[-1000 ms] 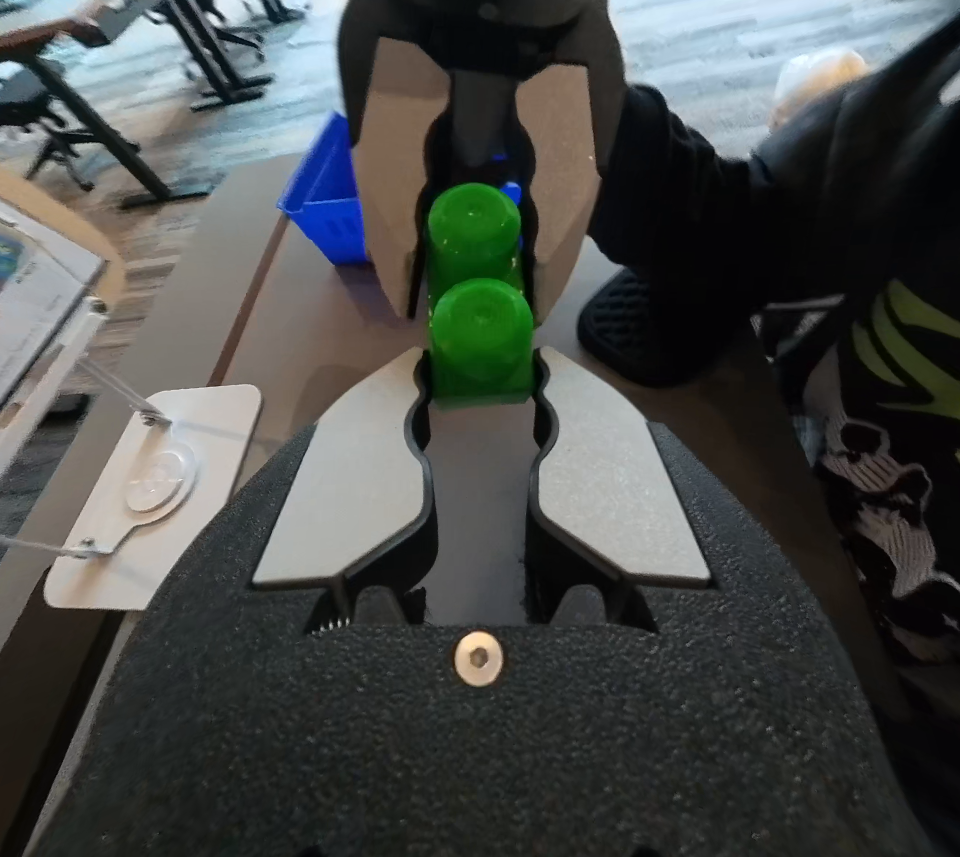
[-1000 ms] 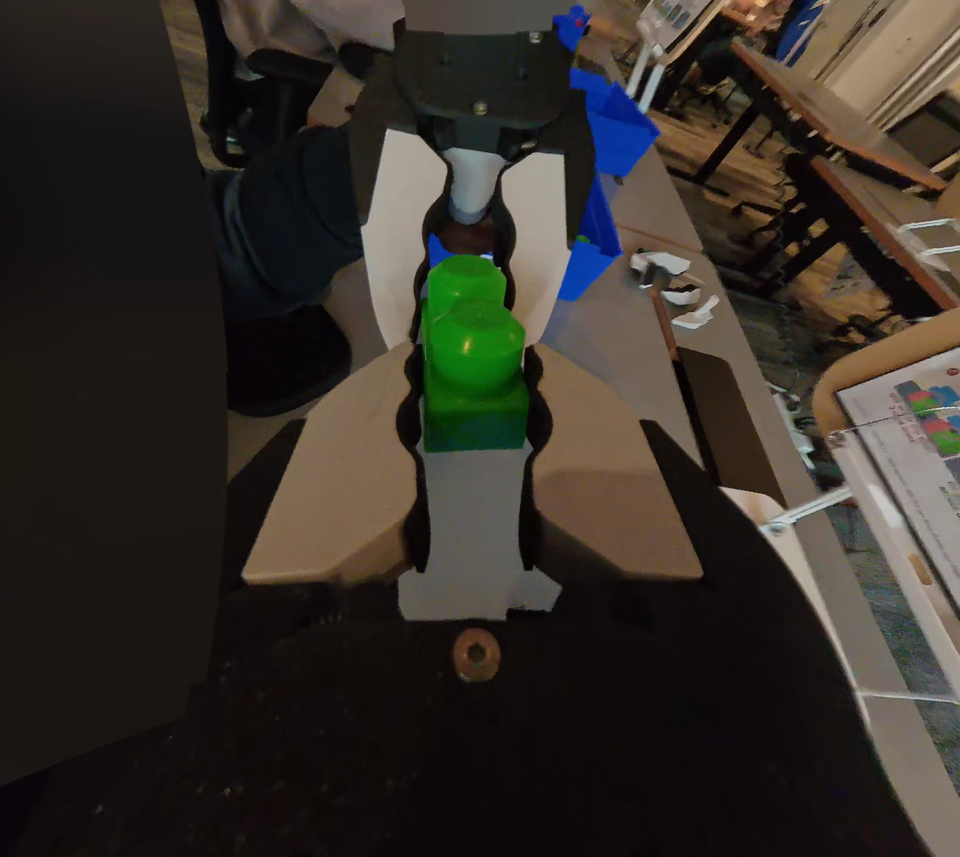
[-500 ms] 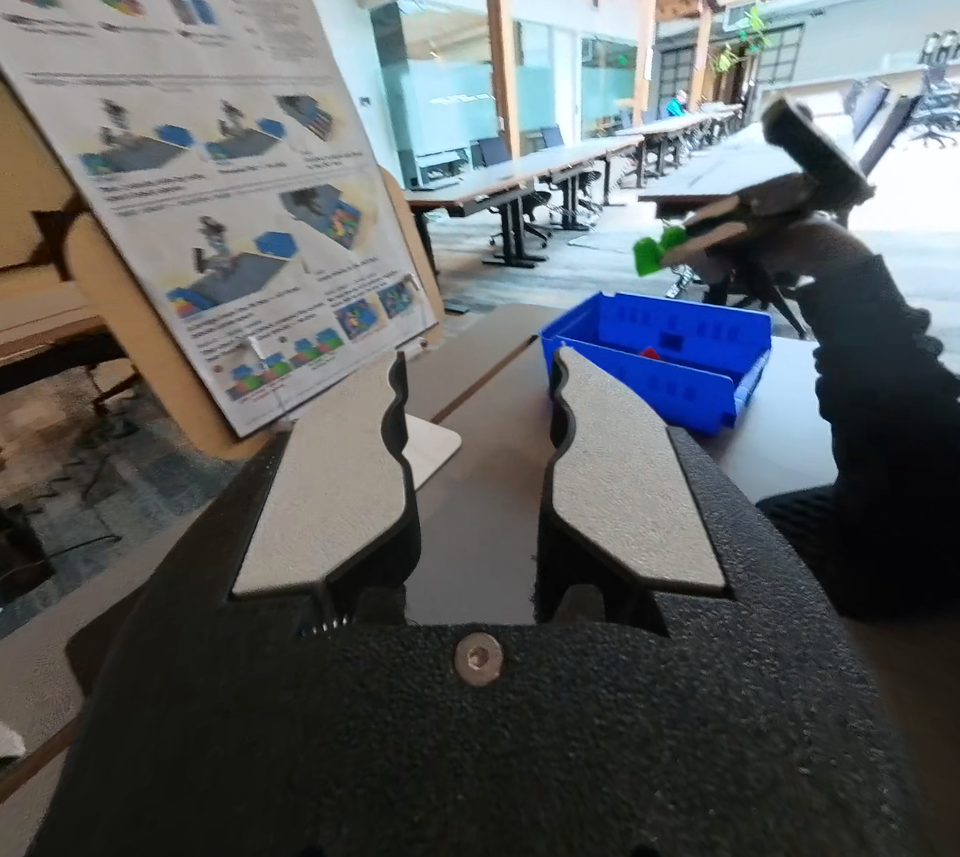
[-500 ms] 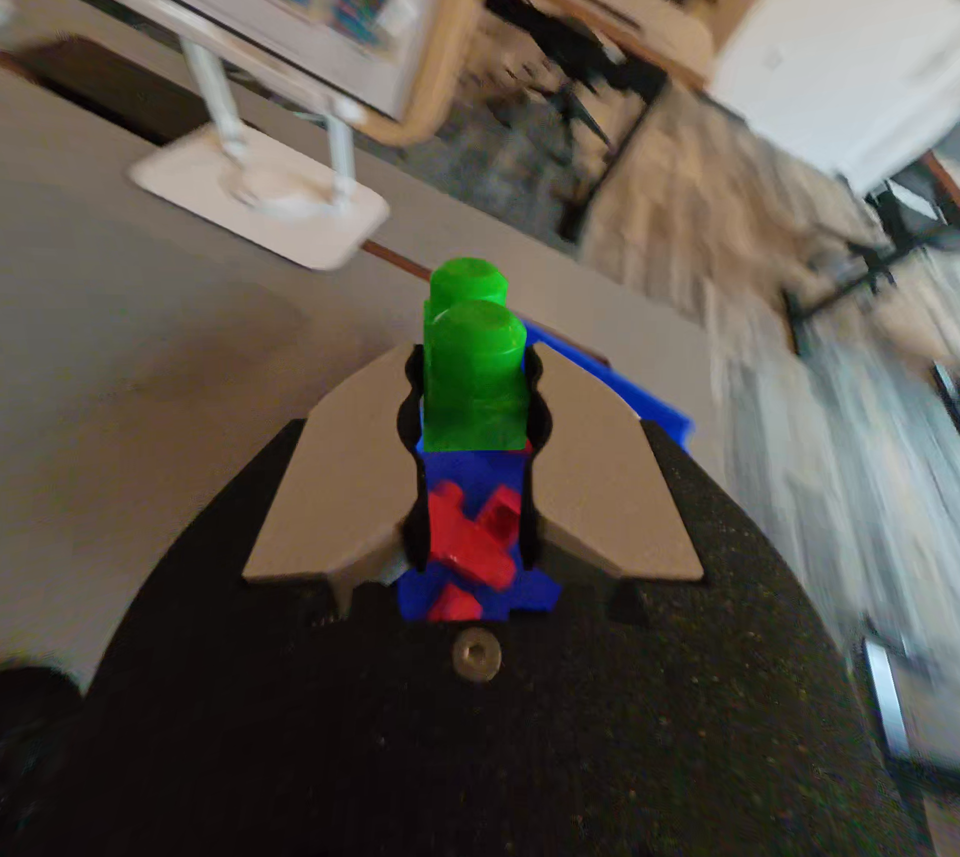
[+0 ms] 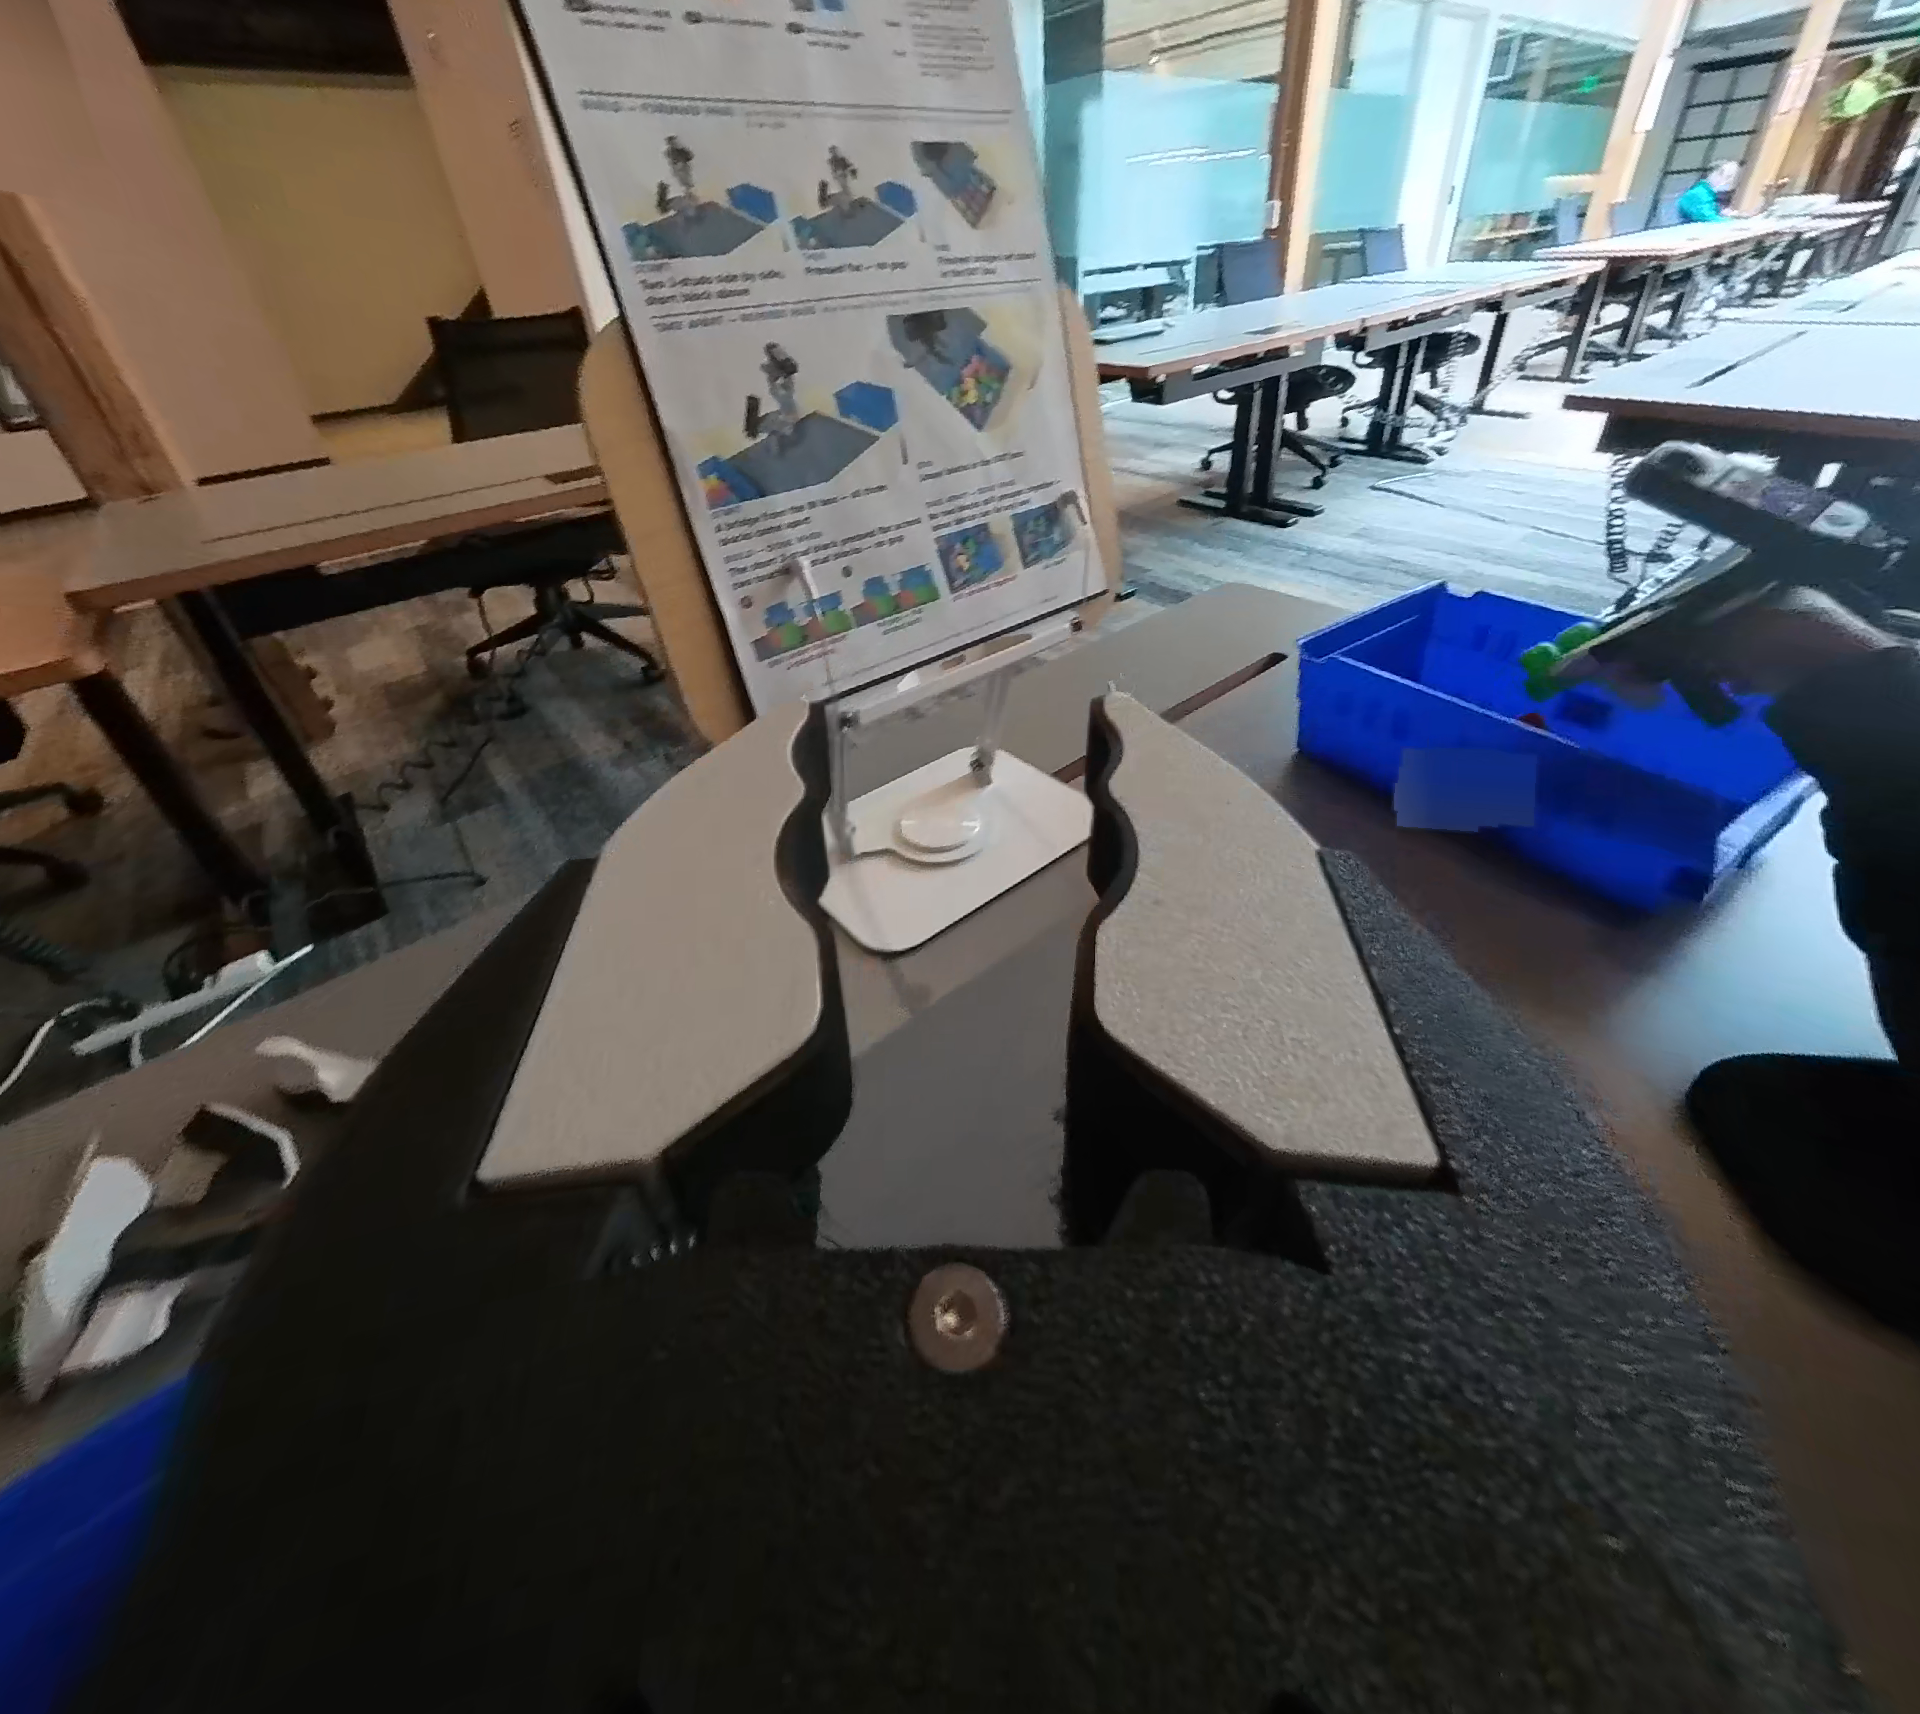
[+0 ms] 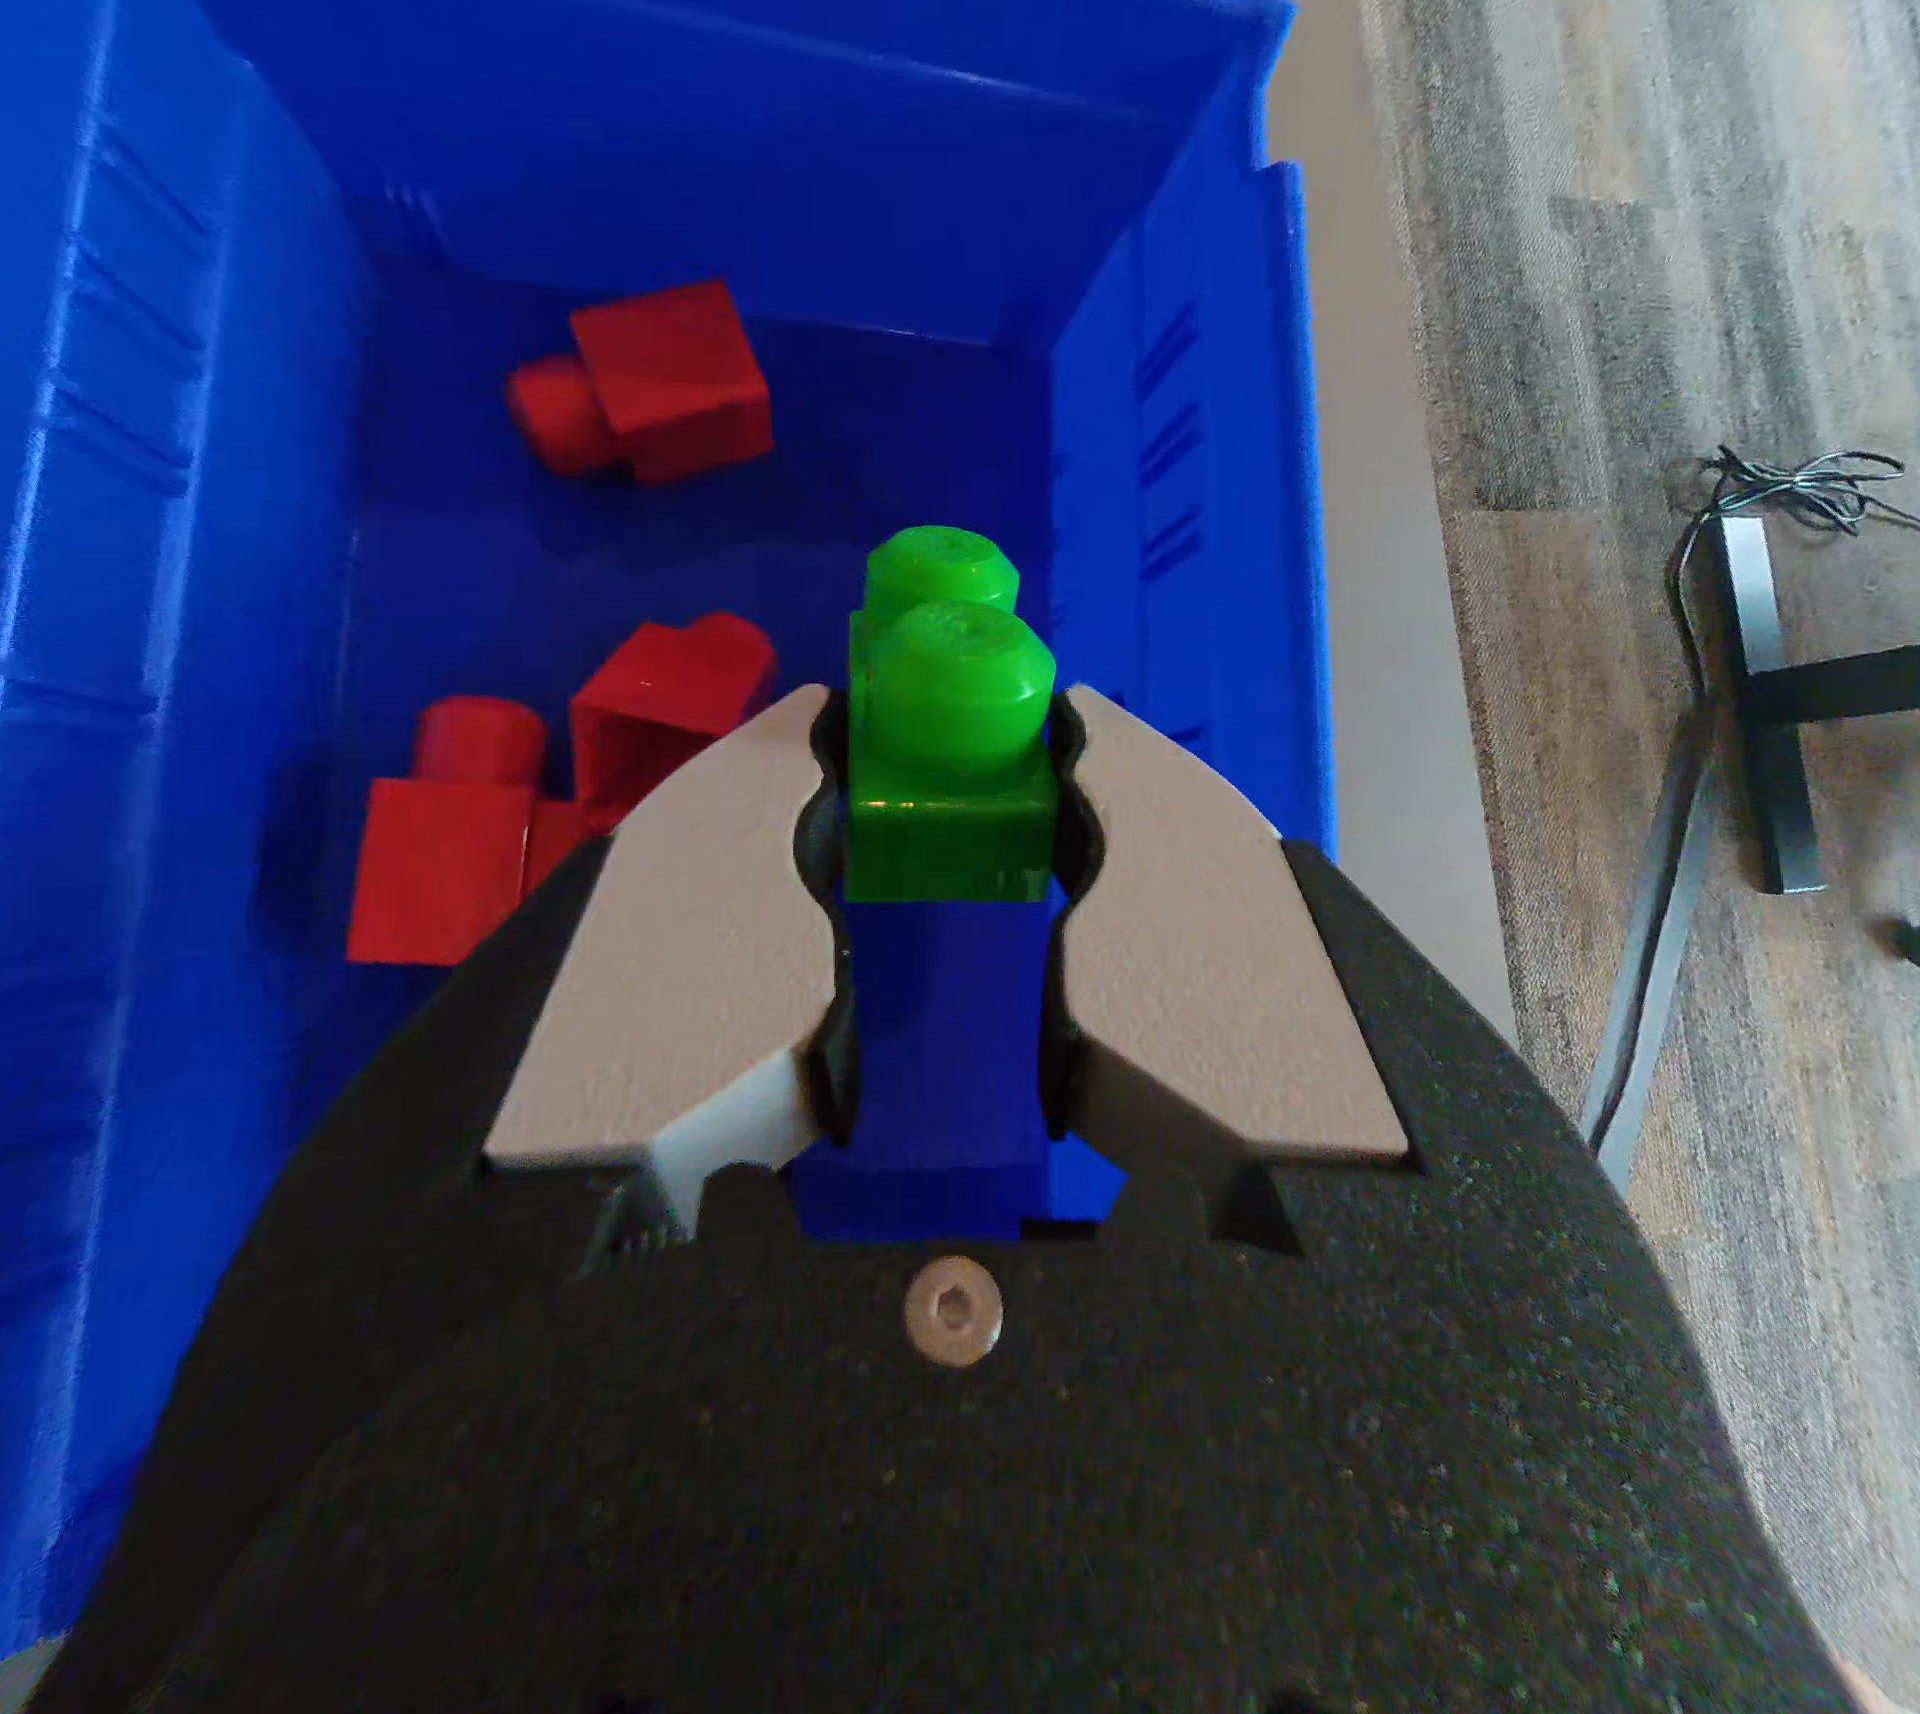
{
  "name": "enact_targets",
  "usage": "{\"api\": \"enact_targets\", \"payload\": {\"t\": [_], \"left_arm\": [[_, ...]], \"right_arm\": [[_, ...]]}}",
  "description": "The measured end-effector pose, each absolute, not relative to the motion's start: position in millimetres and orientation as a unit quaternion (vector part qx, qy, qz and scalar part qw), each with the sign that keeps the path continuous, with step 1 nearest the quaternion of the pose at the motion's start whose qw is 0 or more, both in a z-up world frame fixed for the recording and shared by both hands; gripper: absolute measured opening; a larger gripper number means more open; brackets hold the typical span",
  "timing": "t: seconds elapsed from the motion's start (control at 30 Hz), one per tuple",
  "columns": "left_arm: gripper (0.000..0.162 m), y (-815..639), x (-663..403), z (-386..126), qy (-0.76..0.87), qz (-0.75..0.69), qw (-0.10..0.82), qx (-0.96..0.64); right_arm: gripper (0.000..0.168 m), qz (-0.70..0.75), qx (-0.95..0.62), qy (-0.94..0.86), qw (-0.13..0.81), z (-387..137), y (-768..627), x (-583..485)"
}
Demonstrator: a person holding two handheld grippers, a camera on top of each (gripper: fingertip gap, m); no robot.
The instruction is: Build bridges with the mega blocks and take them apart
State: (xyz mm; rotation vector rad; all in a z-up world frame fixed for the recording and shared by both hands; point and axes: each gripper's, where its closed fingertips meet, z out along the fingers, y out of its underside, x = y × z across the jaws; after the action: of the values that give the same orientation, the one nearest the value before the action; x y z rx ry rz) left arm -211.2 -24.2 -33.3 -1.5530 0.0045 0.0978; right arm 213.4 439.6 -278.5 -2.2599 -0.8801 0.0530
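My right gripper (image 6: pixel 945 708) is shut on a green two-stud block (image 6: pixel 945 729) and holds it over the open blue bin (image 6: pixel 665 95), pointing down into it. Several red blocks (image 6: pixel 655 386) lie on the bin floor to the left of the green block. In the left wrist view the right gripper (image 5: pixel 1590 656) shows far right with the green block (image 5: pixel 1553 667) above the blue bin (image 5: pixel 1579 791). My left gripper (image 5: pixel 945 719) is open and empty above the table, facing the instruction sheet's stand.
A printed instruction sheet (image 5: pixel 821 251) stands on a clear holder with a white base (image 5: pixel 945 854) just ahead of the left gripper. Torn white scraps (image 5: pixel 94 1249) lie at the table's left edge. A sleeved arm (image 5: pixel 1860 833) is at right. Floor and a table leg (image 6: pixel 1662 885) lie right of the bin. One gripper's finger ends stand about 65 cm off the other's.
The left gripper let go of the green block, opened and swung away toward the sheet stand. The right gripper carried the block over the blue bin and now points down into it.
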Motion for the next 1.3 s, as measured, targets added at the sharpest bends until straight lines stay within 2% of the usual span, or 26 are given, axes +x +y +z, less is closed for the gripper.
{"api": "enact_targets", "payload": {"t": [0.2, 0.3, 0.57, 0.7, 0.93, 1.3], "left_arm": [[0.041, -52.5, -238.6, -43.3, -0.033, 0.082, 0.688, -0.721], [0.038, -79.0, -261.2, -50.4, -0.074, 0.117, 0.67, -0.729], [0.039, -151.3, -345.7, -112.3, -0.249, 0.23, 0.528, -0.778], [0.038, -182.5, -391.7, -155.6, -0.354, 0.28, 0.422, -0.787], [0.04, -175.0, -419.9, -229.3, -0.402, 0.212, 0.324, -0.83], [0.039, -161.4, -452.3, -278.9, -0.396, 0.116, 0.202, -0.888]], "right_arm": [[0.038, 0.017, -0.89, -0.345, 0.297, -304.9, 435.9, 215.1], [0.051, 0.016, -0.897, -0.344, 0.277, -309.8, 432.6, 217.7], [0.056, 0.004, -0.892, -0.323, 0.316, -275.9, 429.2, 223.4], [0.055, 0.015, -0.877, -0.317, 0.362, -246.4, 425.4, 220.1], [0.054, 0.05, -0.838, -0.331, 0.43, -201.6, 410.7, 207.3], [0.052, 0.064, -0.814, -0.346, 0.462, -177.9, 399.2, 201.6]]}}
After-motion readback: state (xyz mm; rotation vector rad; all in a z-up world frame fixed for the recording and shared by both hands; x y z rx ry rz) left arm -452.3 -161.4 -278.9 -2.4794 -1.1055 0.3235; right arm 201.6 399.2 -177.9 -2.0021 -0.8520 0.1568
